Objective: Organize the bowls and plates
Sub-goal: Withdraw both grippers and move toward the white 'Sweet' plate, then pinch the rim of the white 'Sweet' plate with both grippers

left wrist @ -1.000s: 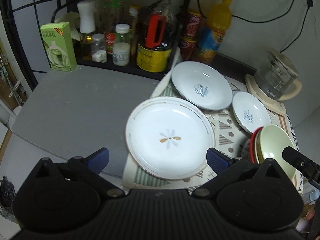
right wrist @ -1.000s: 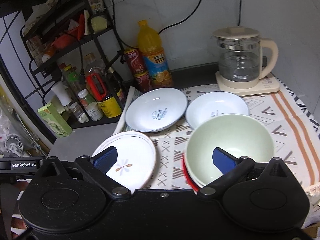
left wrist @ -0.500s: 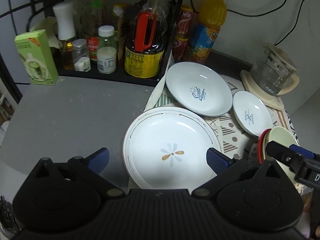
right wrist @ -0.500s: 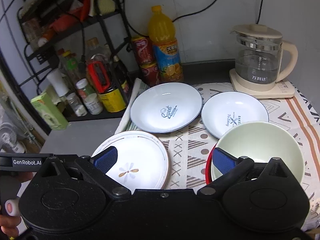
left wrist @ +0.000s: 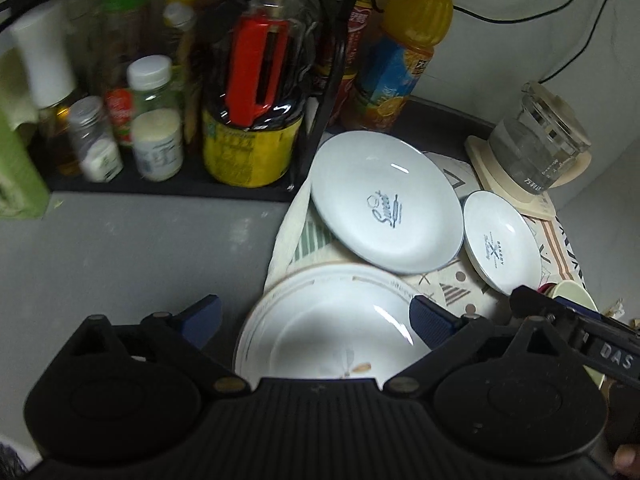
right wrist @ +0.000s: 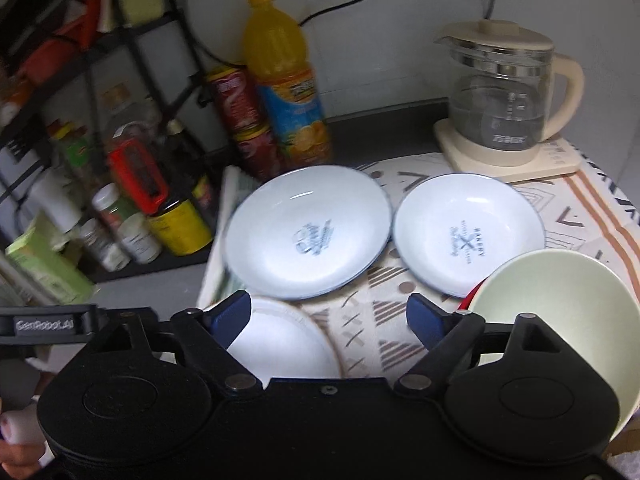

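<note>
Flower plate (left wrist: 332,328), big blue-rimmed plate (left wrist: 384,204) and small blue-rimmed plate (right wrist: 468,232): glossy glazed ceramic with sharp highlights; green bowl (right wrist: 560,304) has a smoother satin glaze. Patterned cloth (right wrist: 580,216) under them is matt woven fabric, the grey surface (left wrist: 132,248) matt and slightly speckled. Kettle (right wrist: 500,100) is clear glass with cream plastic lid and handle, juice bottle (right wrist: 286,80) shiny plastic, left hand-held gripper (left wrist: 316,318) matt black ribbed plastic with blue rubbery pads (left wrist: 426,318).

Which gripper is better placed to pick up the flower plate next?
Left. The left gripper is open with its jaws straddling the flower plate just below it. The right gripper, also open, points between that plate and the green bowl.
</note>
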The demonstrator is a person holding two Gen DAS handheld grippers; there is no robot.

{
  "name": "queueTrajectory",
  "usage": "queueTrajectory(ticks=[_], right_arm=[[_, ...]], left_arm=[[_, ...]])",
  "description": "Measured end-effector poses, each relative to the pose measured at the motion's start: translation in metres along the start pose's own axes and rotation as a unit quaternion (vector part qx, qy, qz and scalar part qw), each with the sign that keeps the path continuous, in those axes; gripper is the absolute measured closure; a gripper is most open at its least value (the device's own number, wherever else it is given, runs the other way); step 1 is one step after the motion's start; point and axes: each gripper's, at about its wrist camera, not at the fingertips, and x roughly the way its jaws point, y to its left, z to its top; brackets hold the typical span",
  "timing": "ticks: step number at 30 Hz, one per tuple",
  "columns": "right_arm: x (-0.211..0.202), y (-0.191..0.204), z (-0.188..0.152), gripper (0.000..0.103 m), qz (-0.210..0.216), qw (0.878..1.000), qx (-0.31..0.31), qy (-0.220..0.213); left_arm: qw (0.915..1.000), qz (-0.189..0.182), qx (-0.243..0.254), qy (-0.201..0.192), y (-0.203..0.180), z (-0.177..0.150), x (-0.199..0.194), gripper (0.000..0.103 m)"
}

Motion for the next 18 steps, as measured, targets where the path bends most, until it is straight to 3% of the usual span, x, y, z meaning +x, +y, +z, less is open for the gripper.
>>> queueTrajectory(ticks=[9,11,15,18], right_arm=[[0.039,-0.002,0.011,0.029,-0.032,0.998,0.046,0.004],[0.048,-0.004,0.013,0.037,-0.032,0.998,0.061,0.011],[0.068,0.001,0.015,0.039,-0.025,0.997,0.062,0.022],[0.084,0.001,0.015,0.047,-0.032,0.996,0.074,0.043]], left_arm=[[0.9986,-0.046,0.026,0.000,0.002,0.031,0.042,0.013],[0.9983,-0.050,0.031,0.002,0.001,0.035,0.053,0.019],[0.9979,-0.056,0.029,0.016,0.002,0.042,0.075,0.031],[0.9977,-0.057,0.020,0.031,0.005,0.045,0.092,0.042]])
